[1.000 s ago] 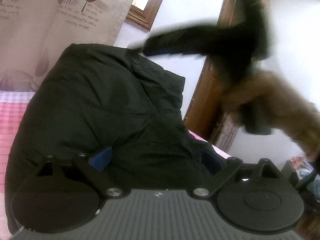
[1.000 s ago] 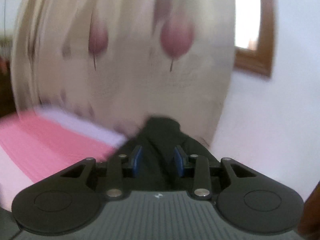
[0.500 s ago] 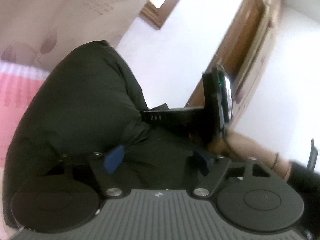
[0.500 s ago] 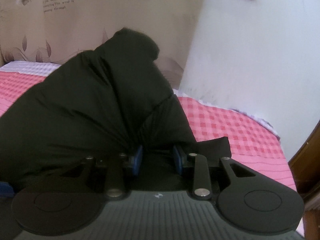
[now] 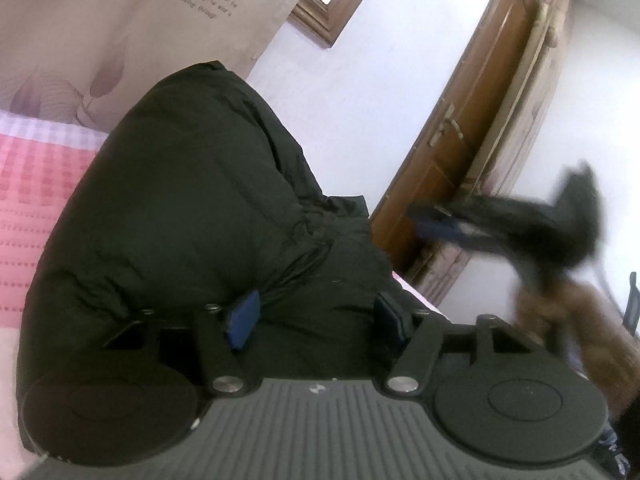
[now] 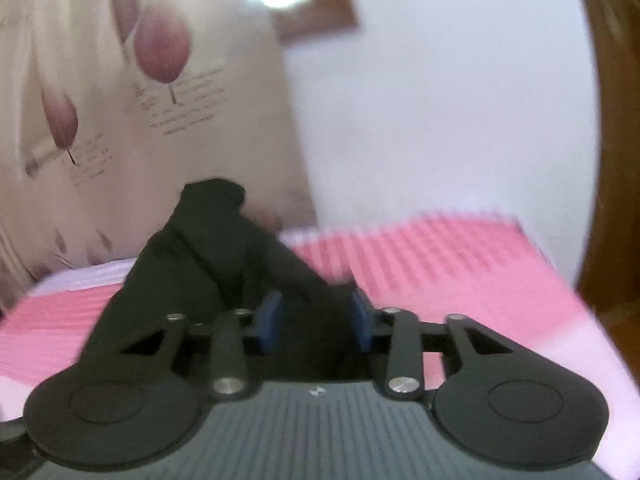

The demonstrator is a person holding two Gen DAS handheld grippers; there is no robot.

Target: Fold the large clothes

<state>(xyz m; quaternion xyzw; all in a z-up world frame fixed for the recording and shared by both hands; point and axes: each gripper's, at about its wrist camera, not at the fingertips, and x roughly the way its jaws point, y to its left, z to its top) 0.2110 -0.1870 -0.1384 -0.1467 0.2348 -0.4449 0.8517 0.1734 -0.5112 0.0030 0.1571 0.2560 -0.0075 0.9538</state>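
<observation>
A large black padded jacket (image 5: 184, 216) lies bunched on the pink checked bed (image 5: 36, 184). My left gripper (image 5: 316, 316) is open, its blue pads set wide apart with jacket cloth bulging between them. My right gripper (image 6: 314, 322) is open over a dark fold of the jacket (image 6: 216, 248), with the pads apart and cloth lying between them. The right gripper also shows blurred in the left wrist view (image 5: 432, 226), off to the right of the jacket and clear of it.
A cream curtain with pink leaf prints (image 6: 120, 92) hangs behind the bed. A white wall (image 6: 440, 100) and a wood-framed window (image 5: 332, 4) are beyond. A brown wooden door (image 5: 472, 120) stands at the right of the bed.
The right gripper has let go of the jacket, lifted and swung away to the right, now blurred. The left gripper stays wide open against the jacket.
</observation>
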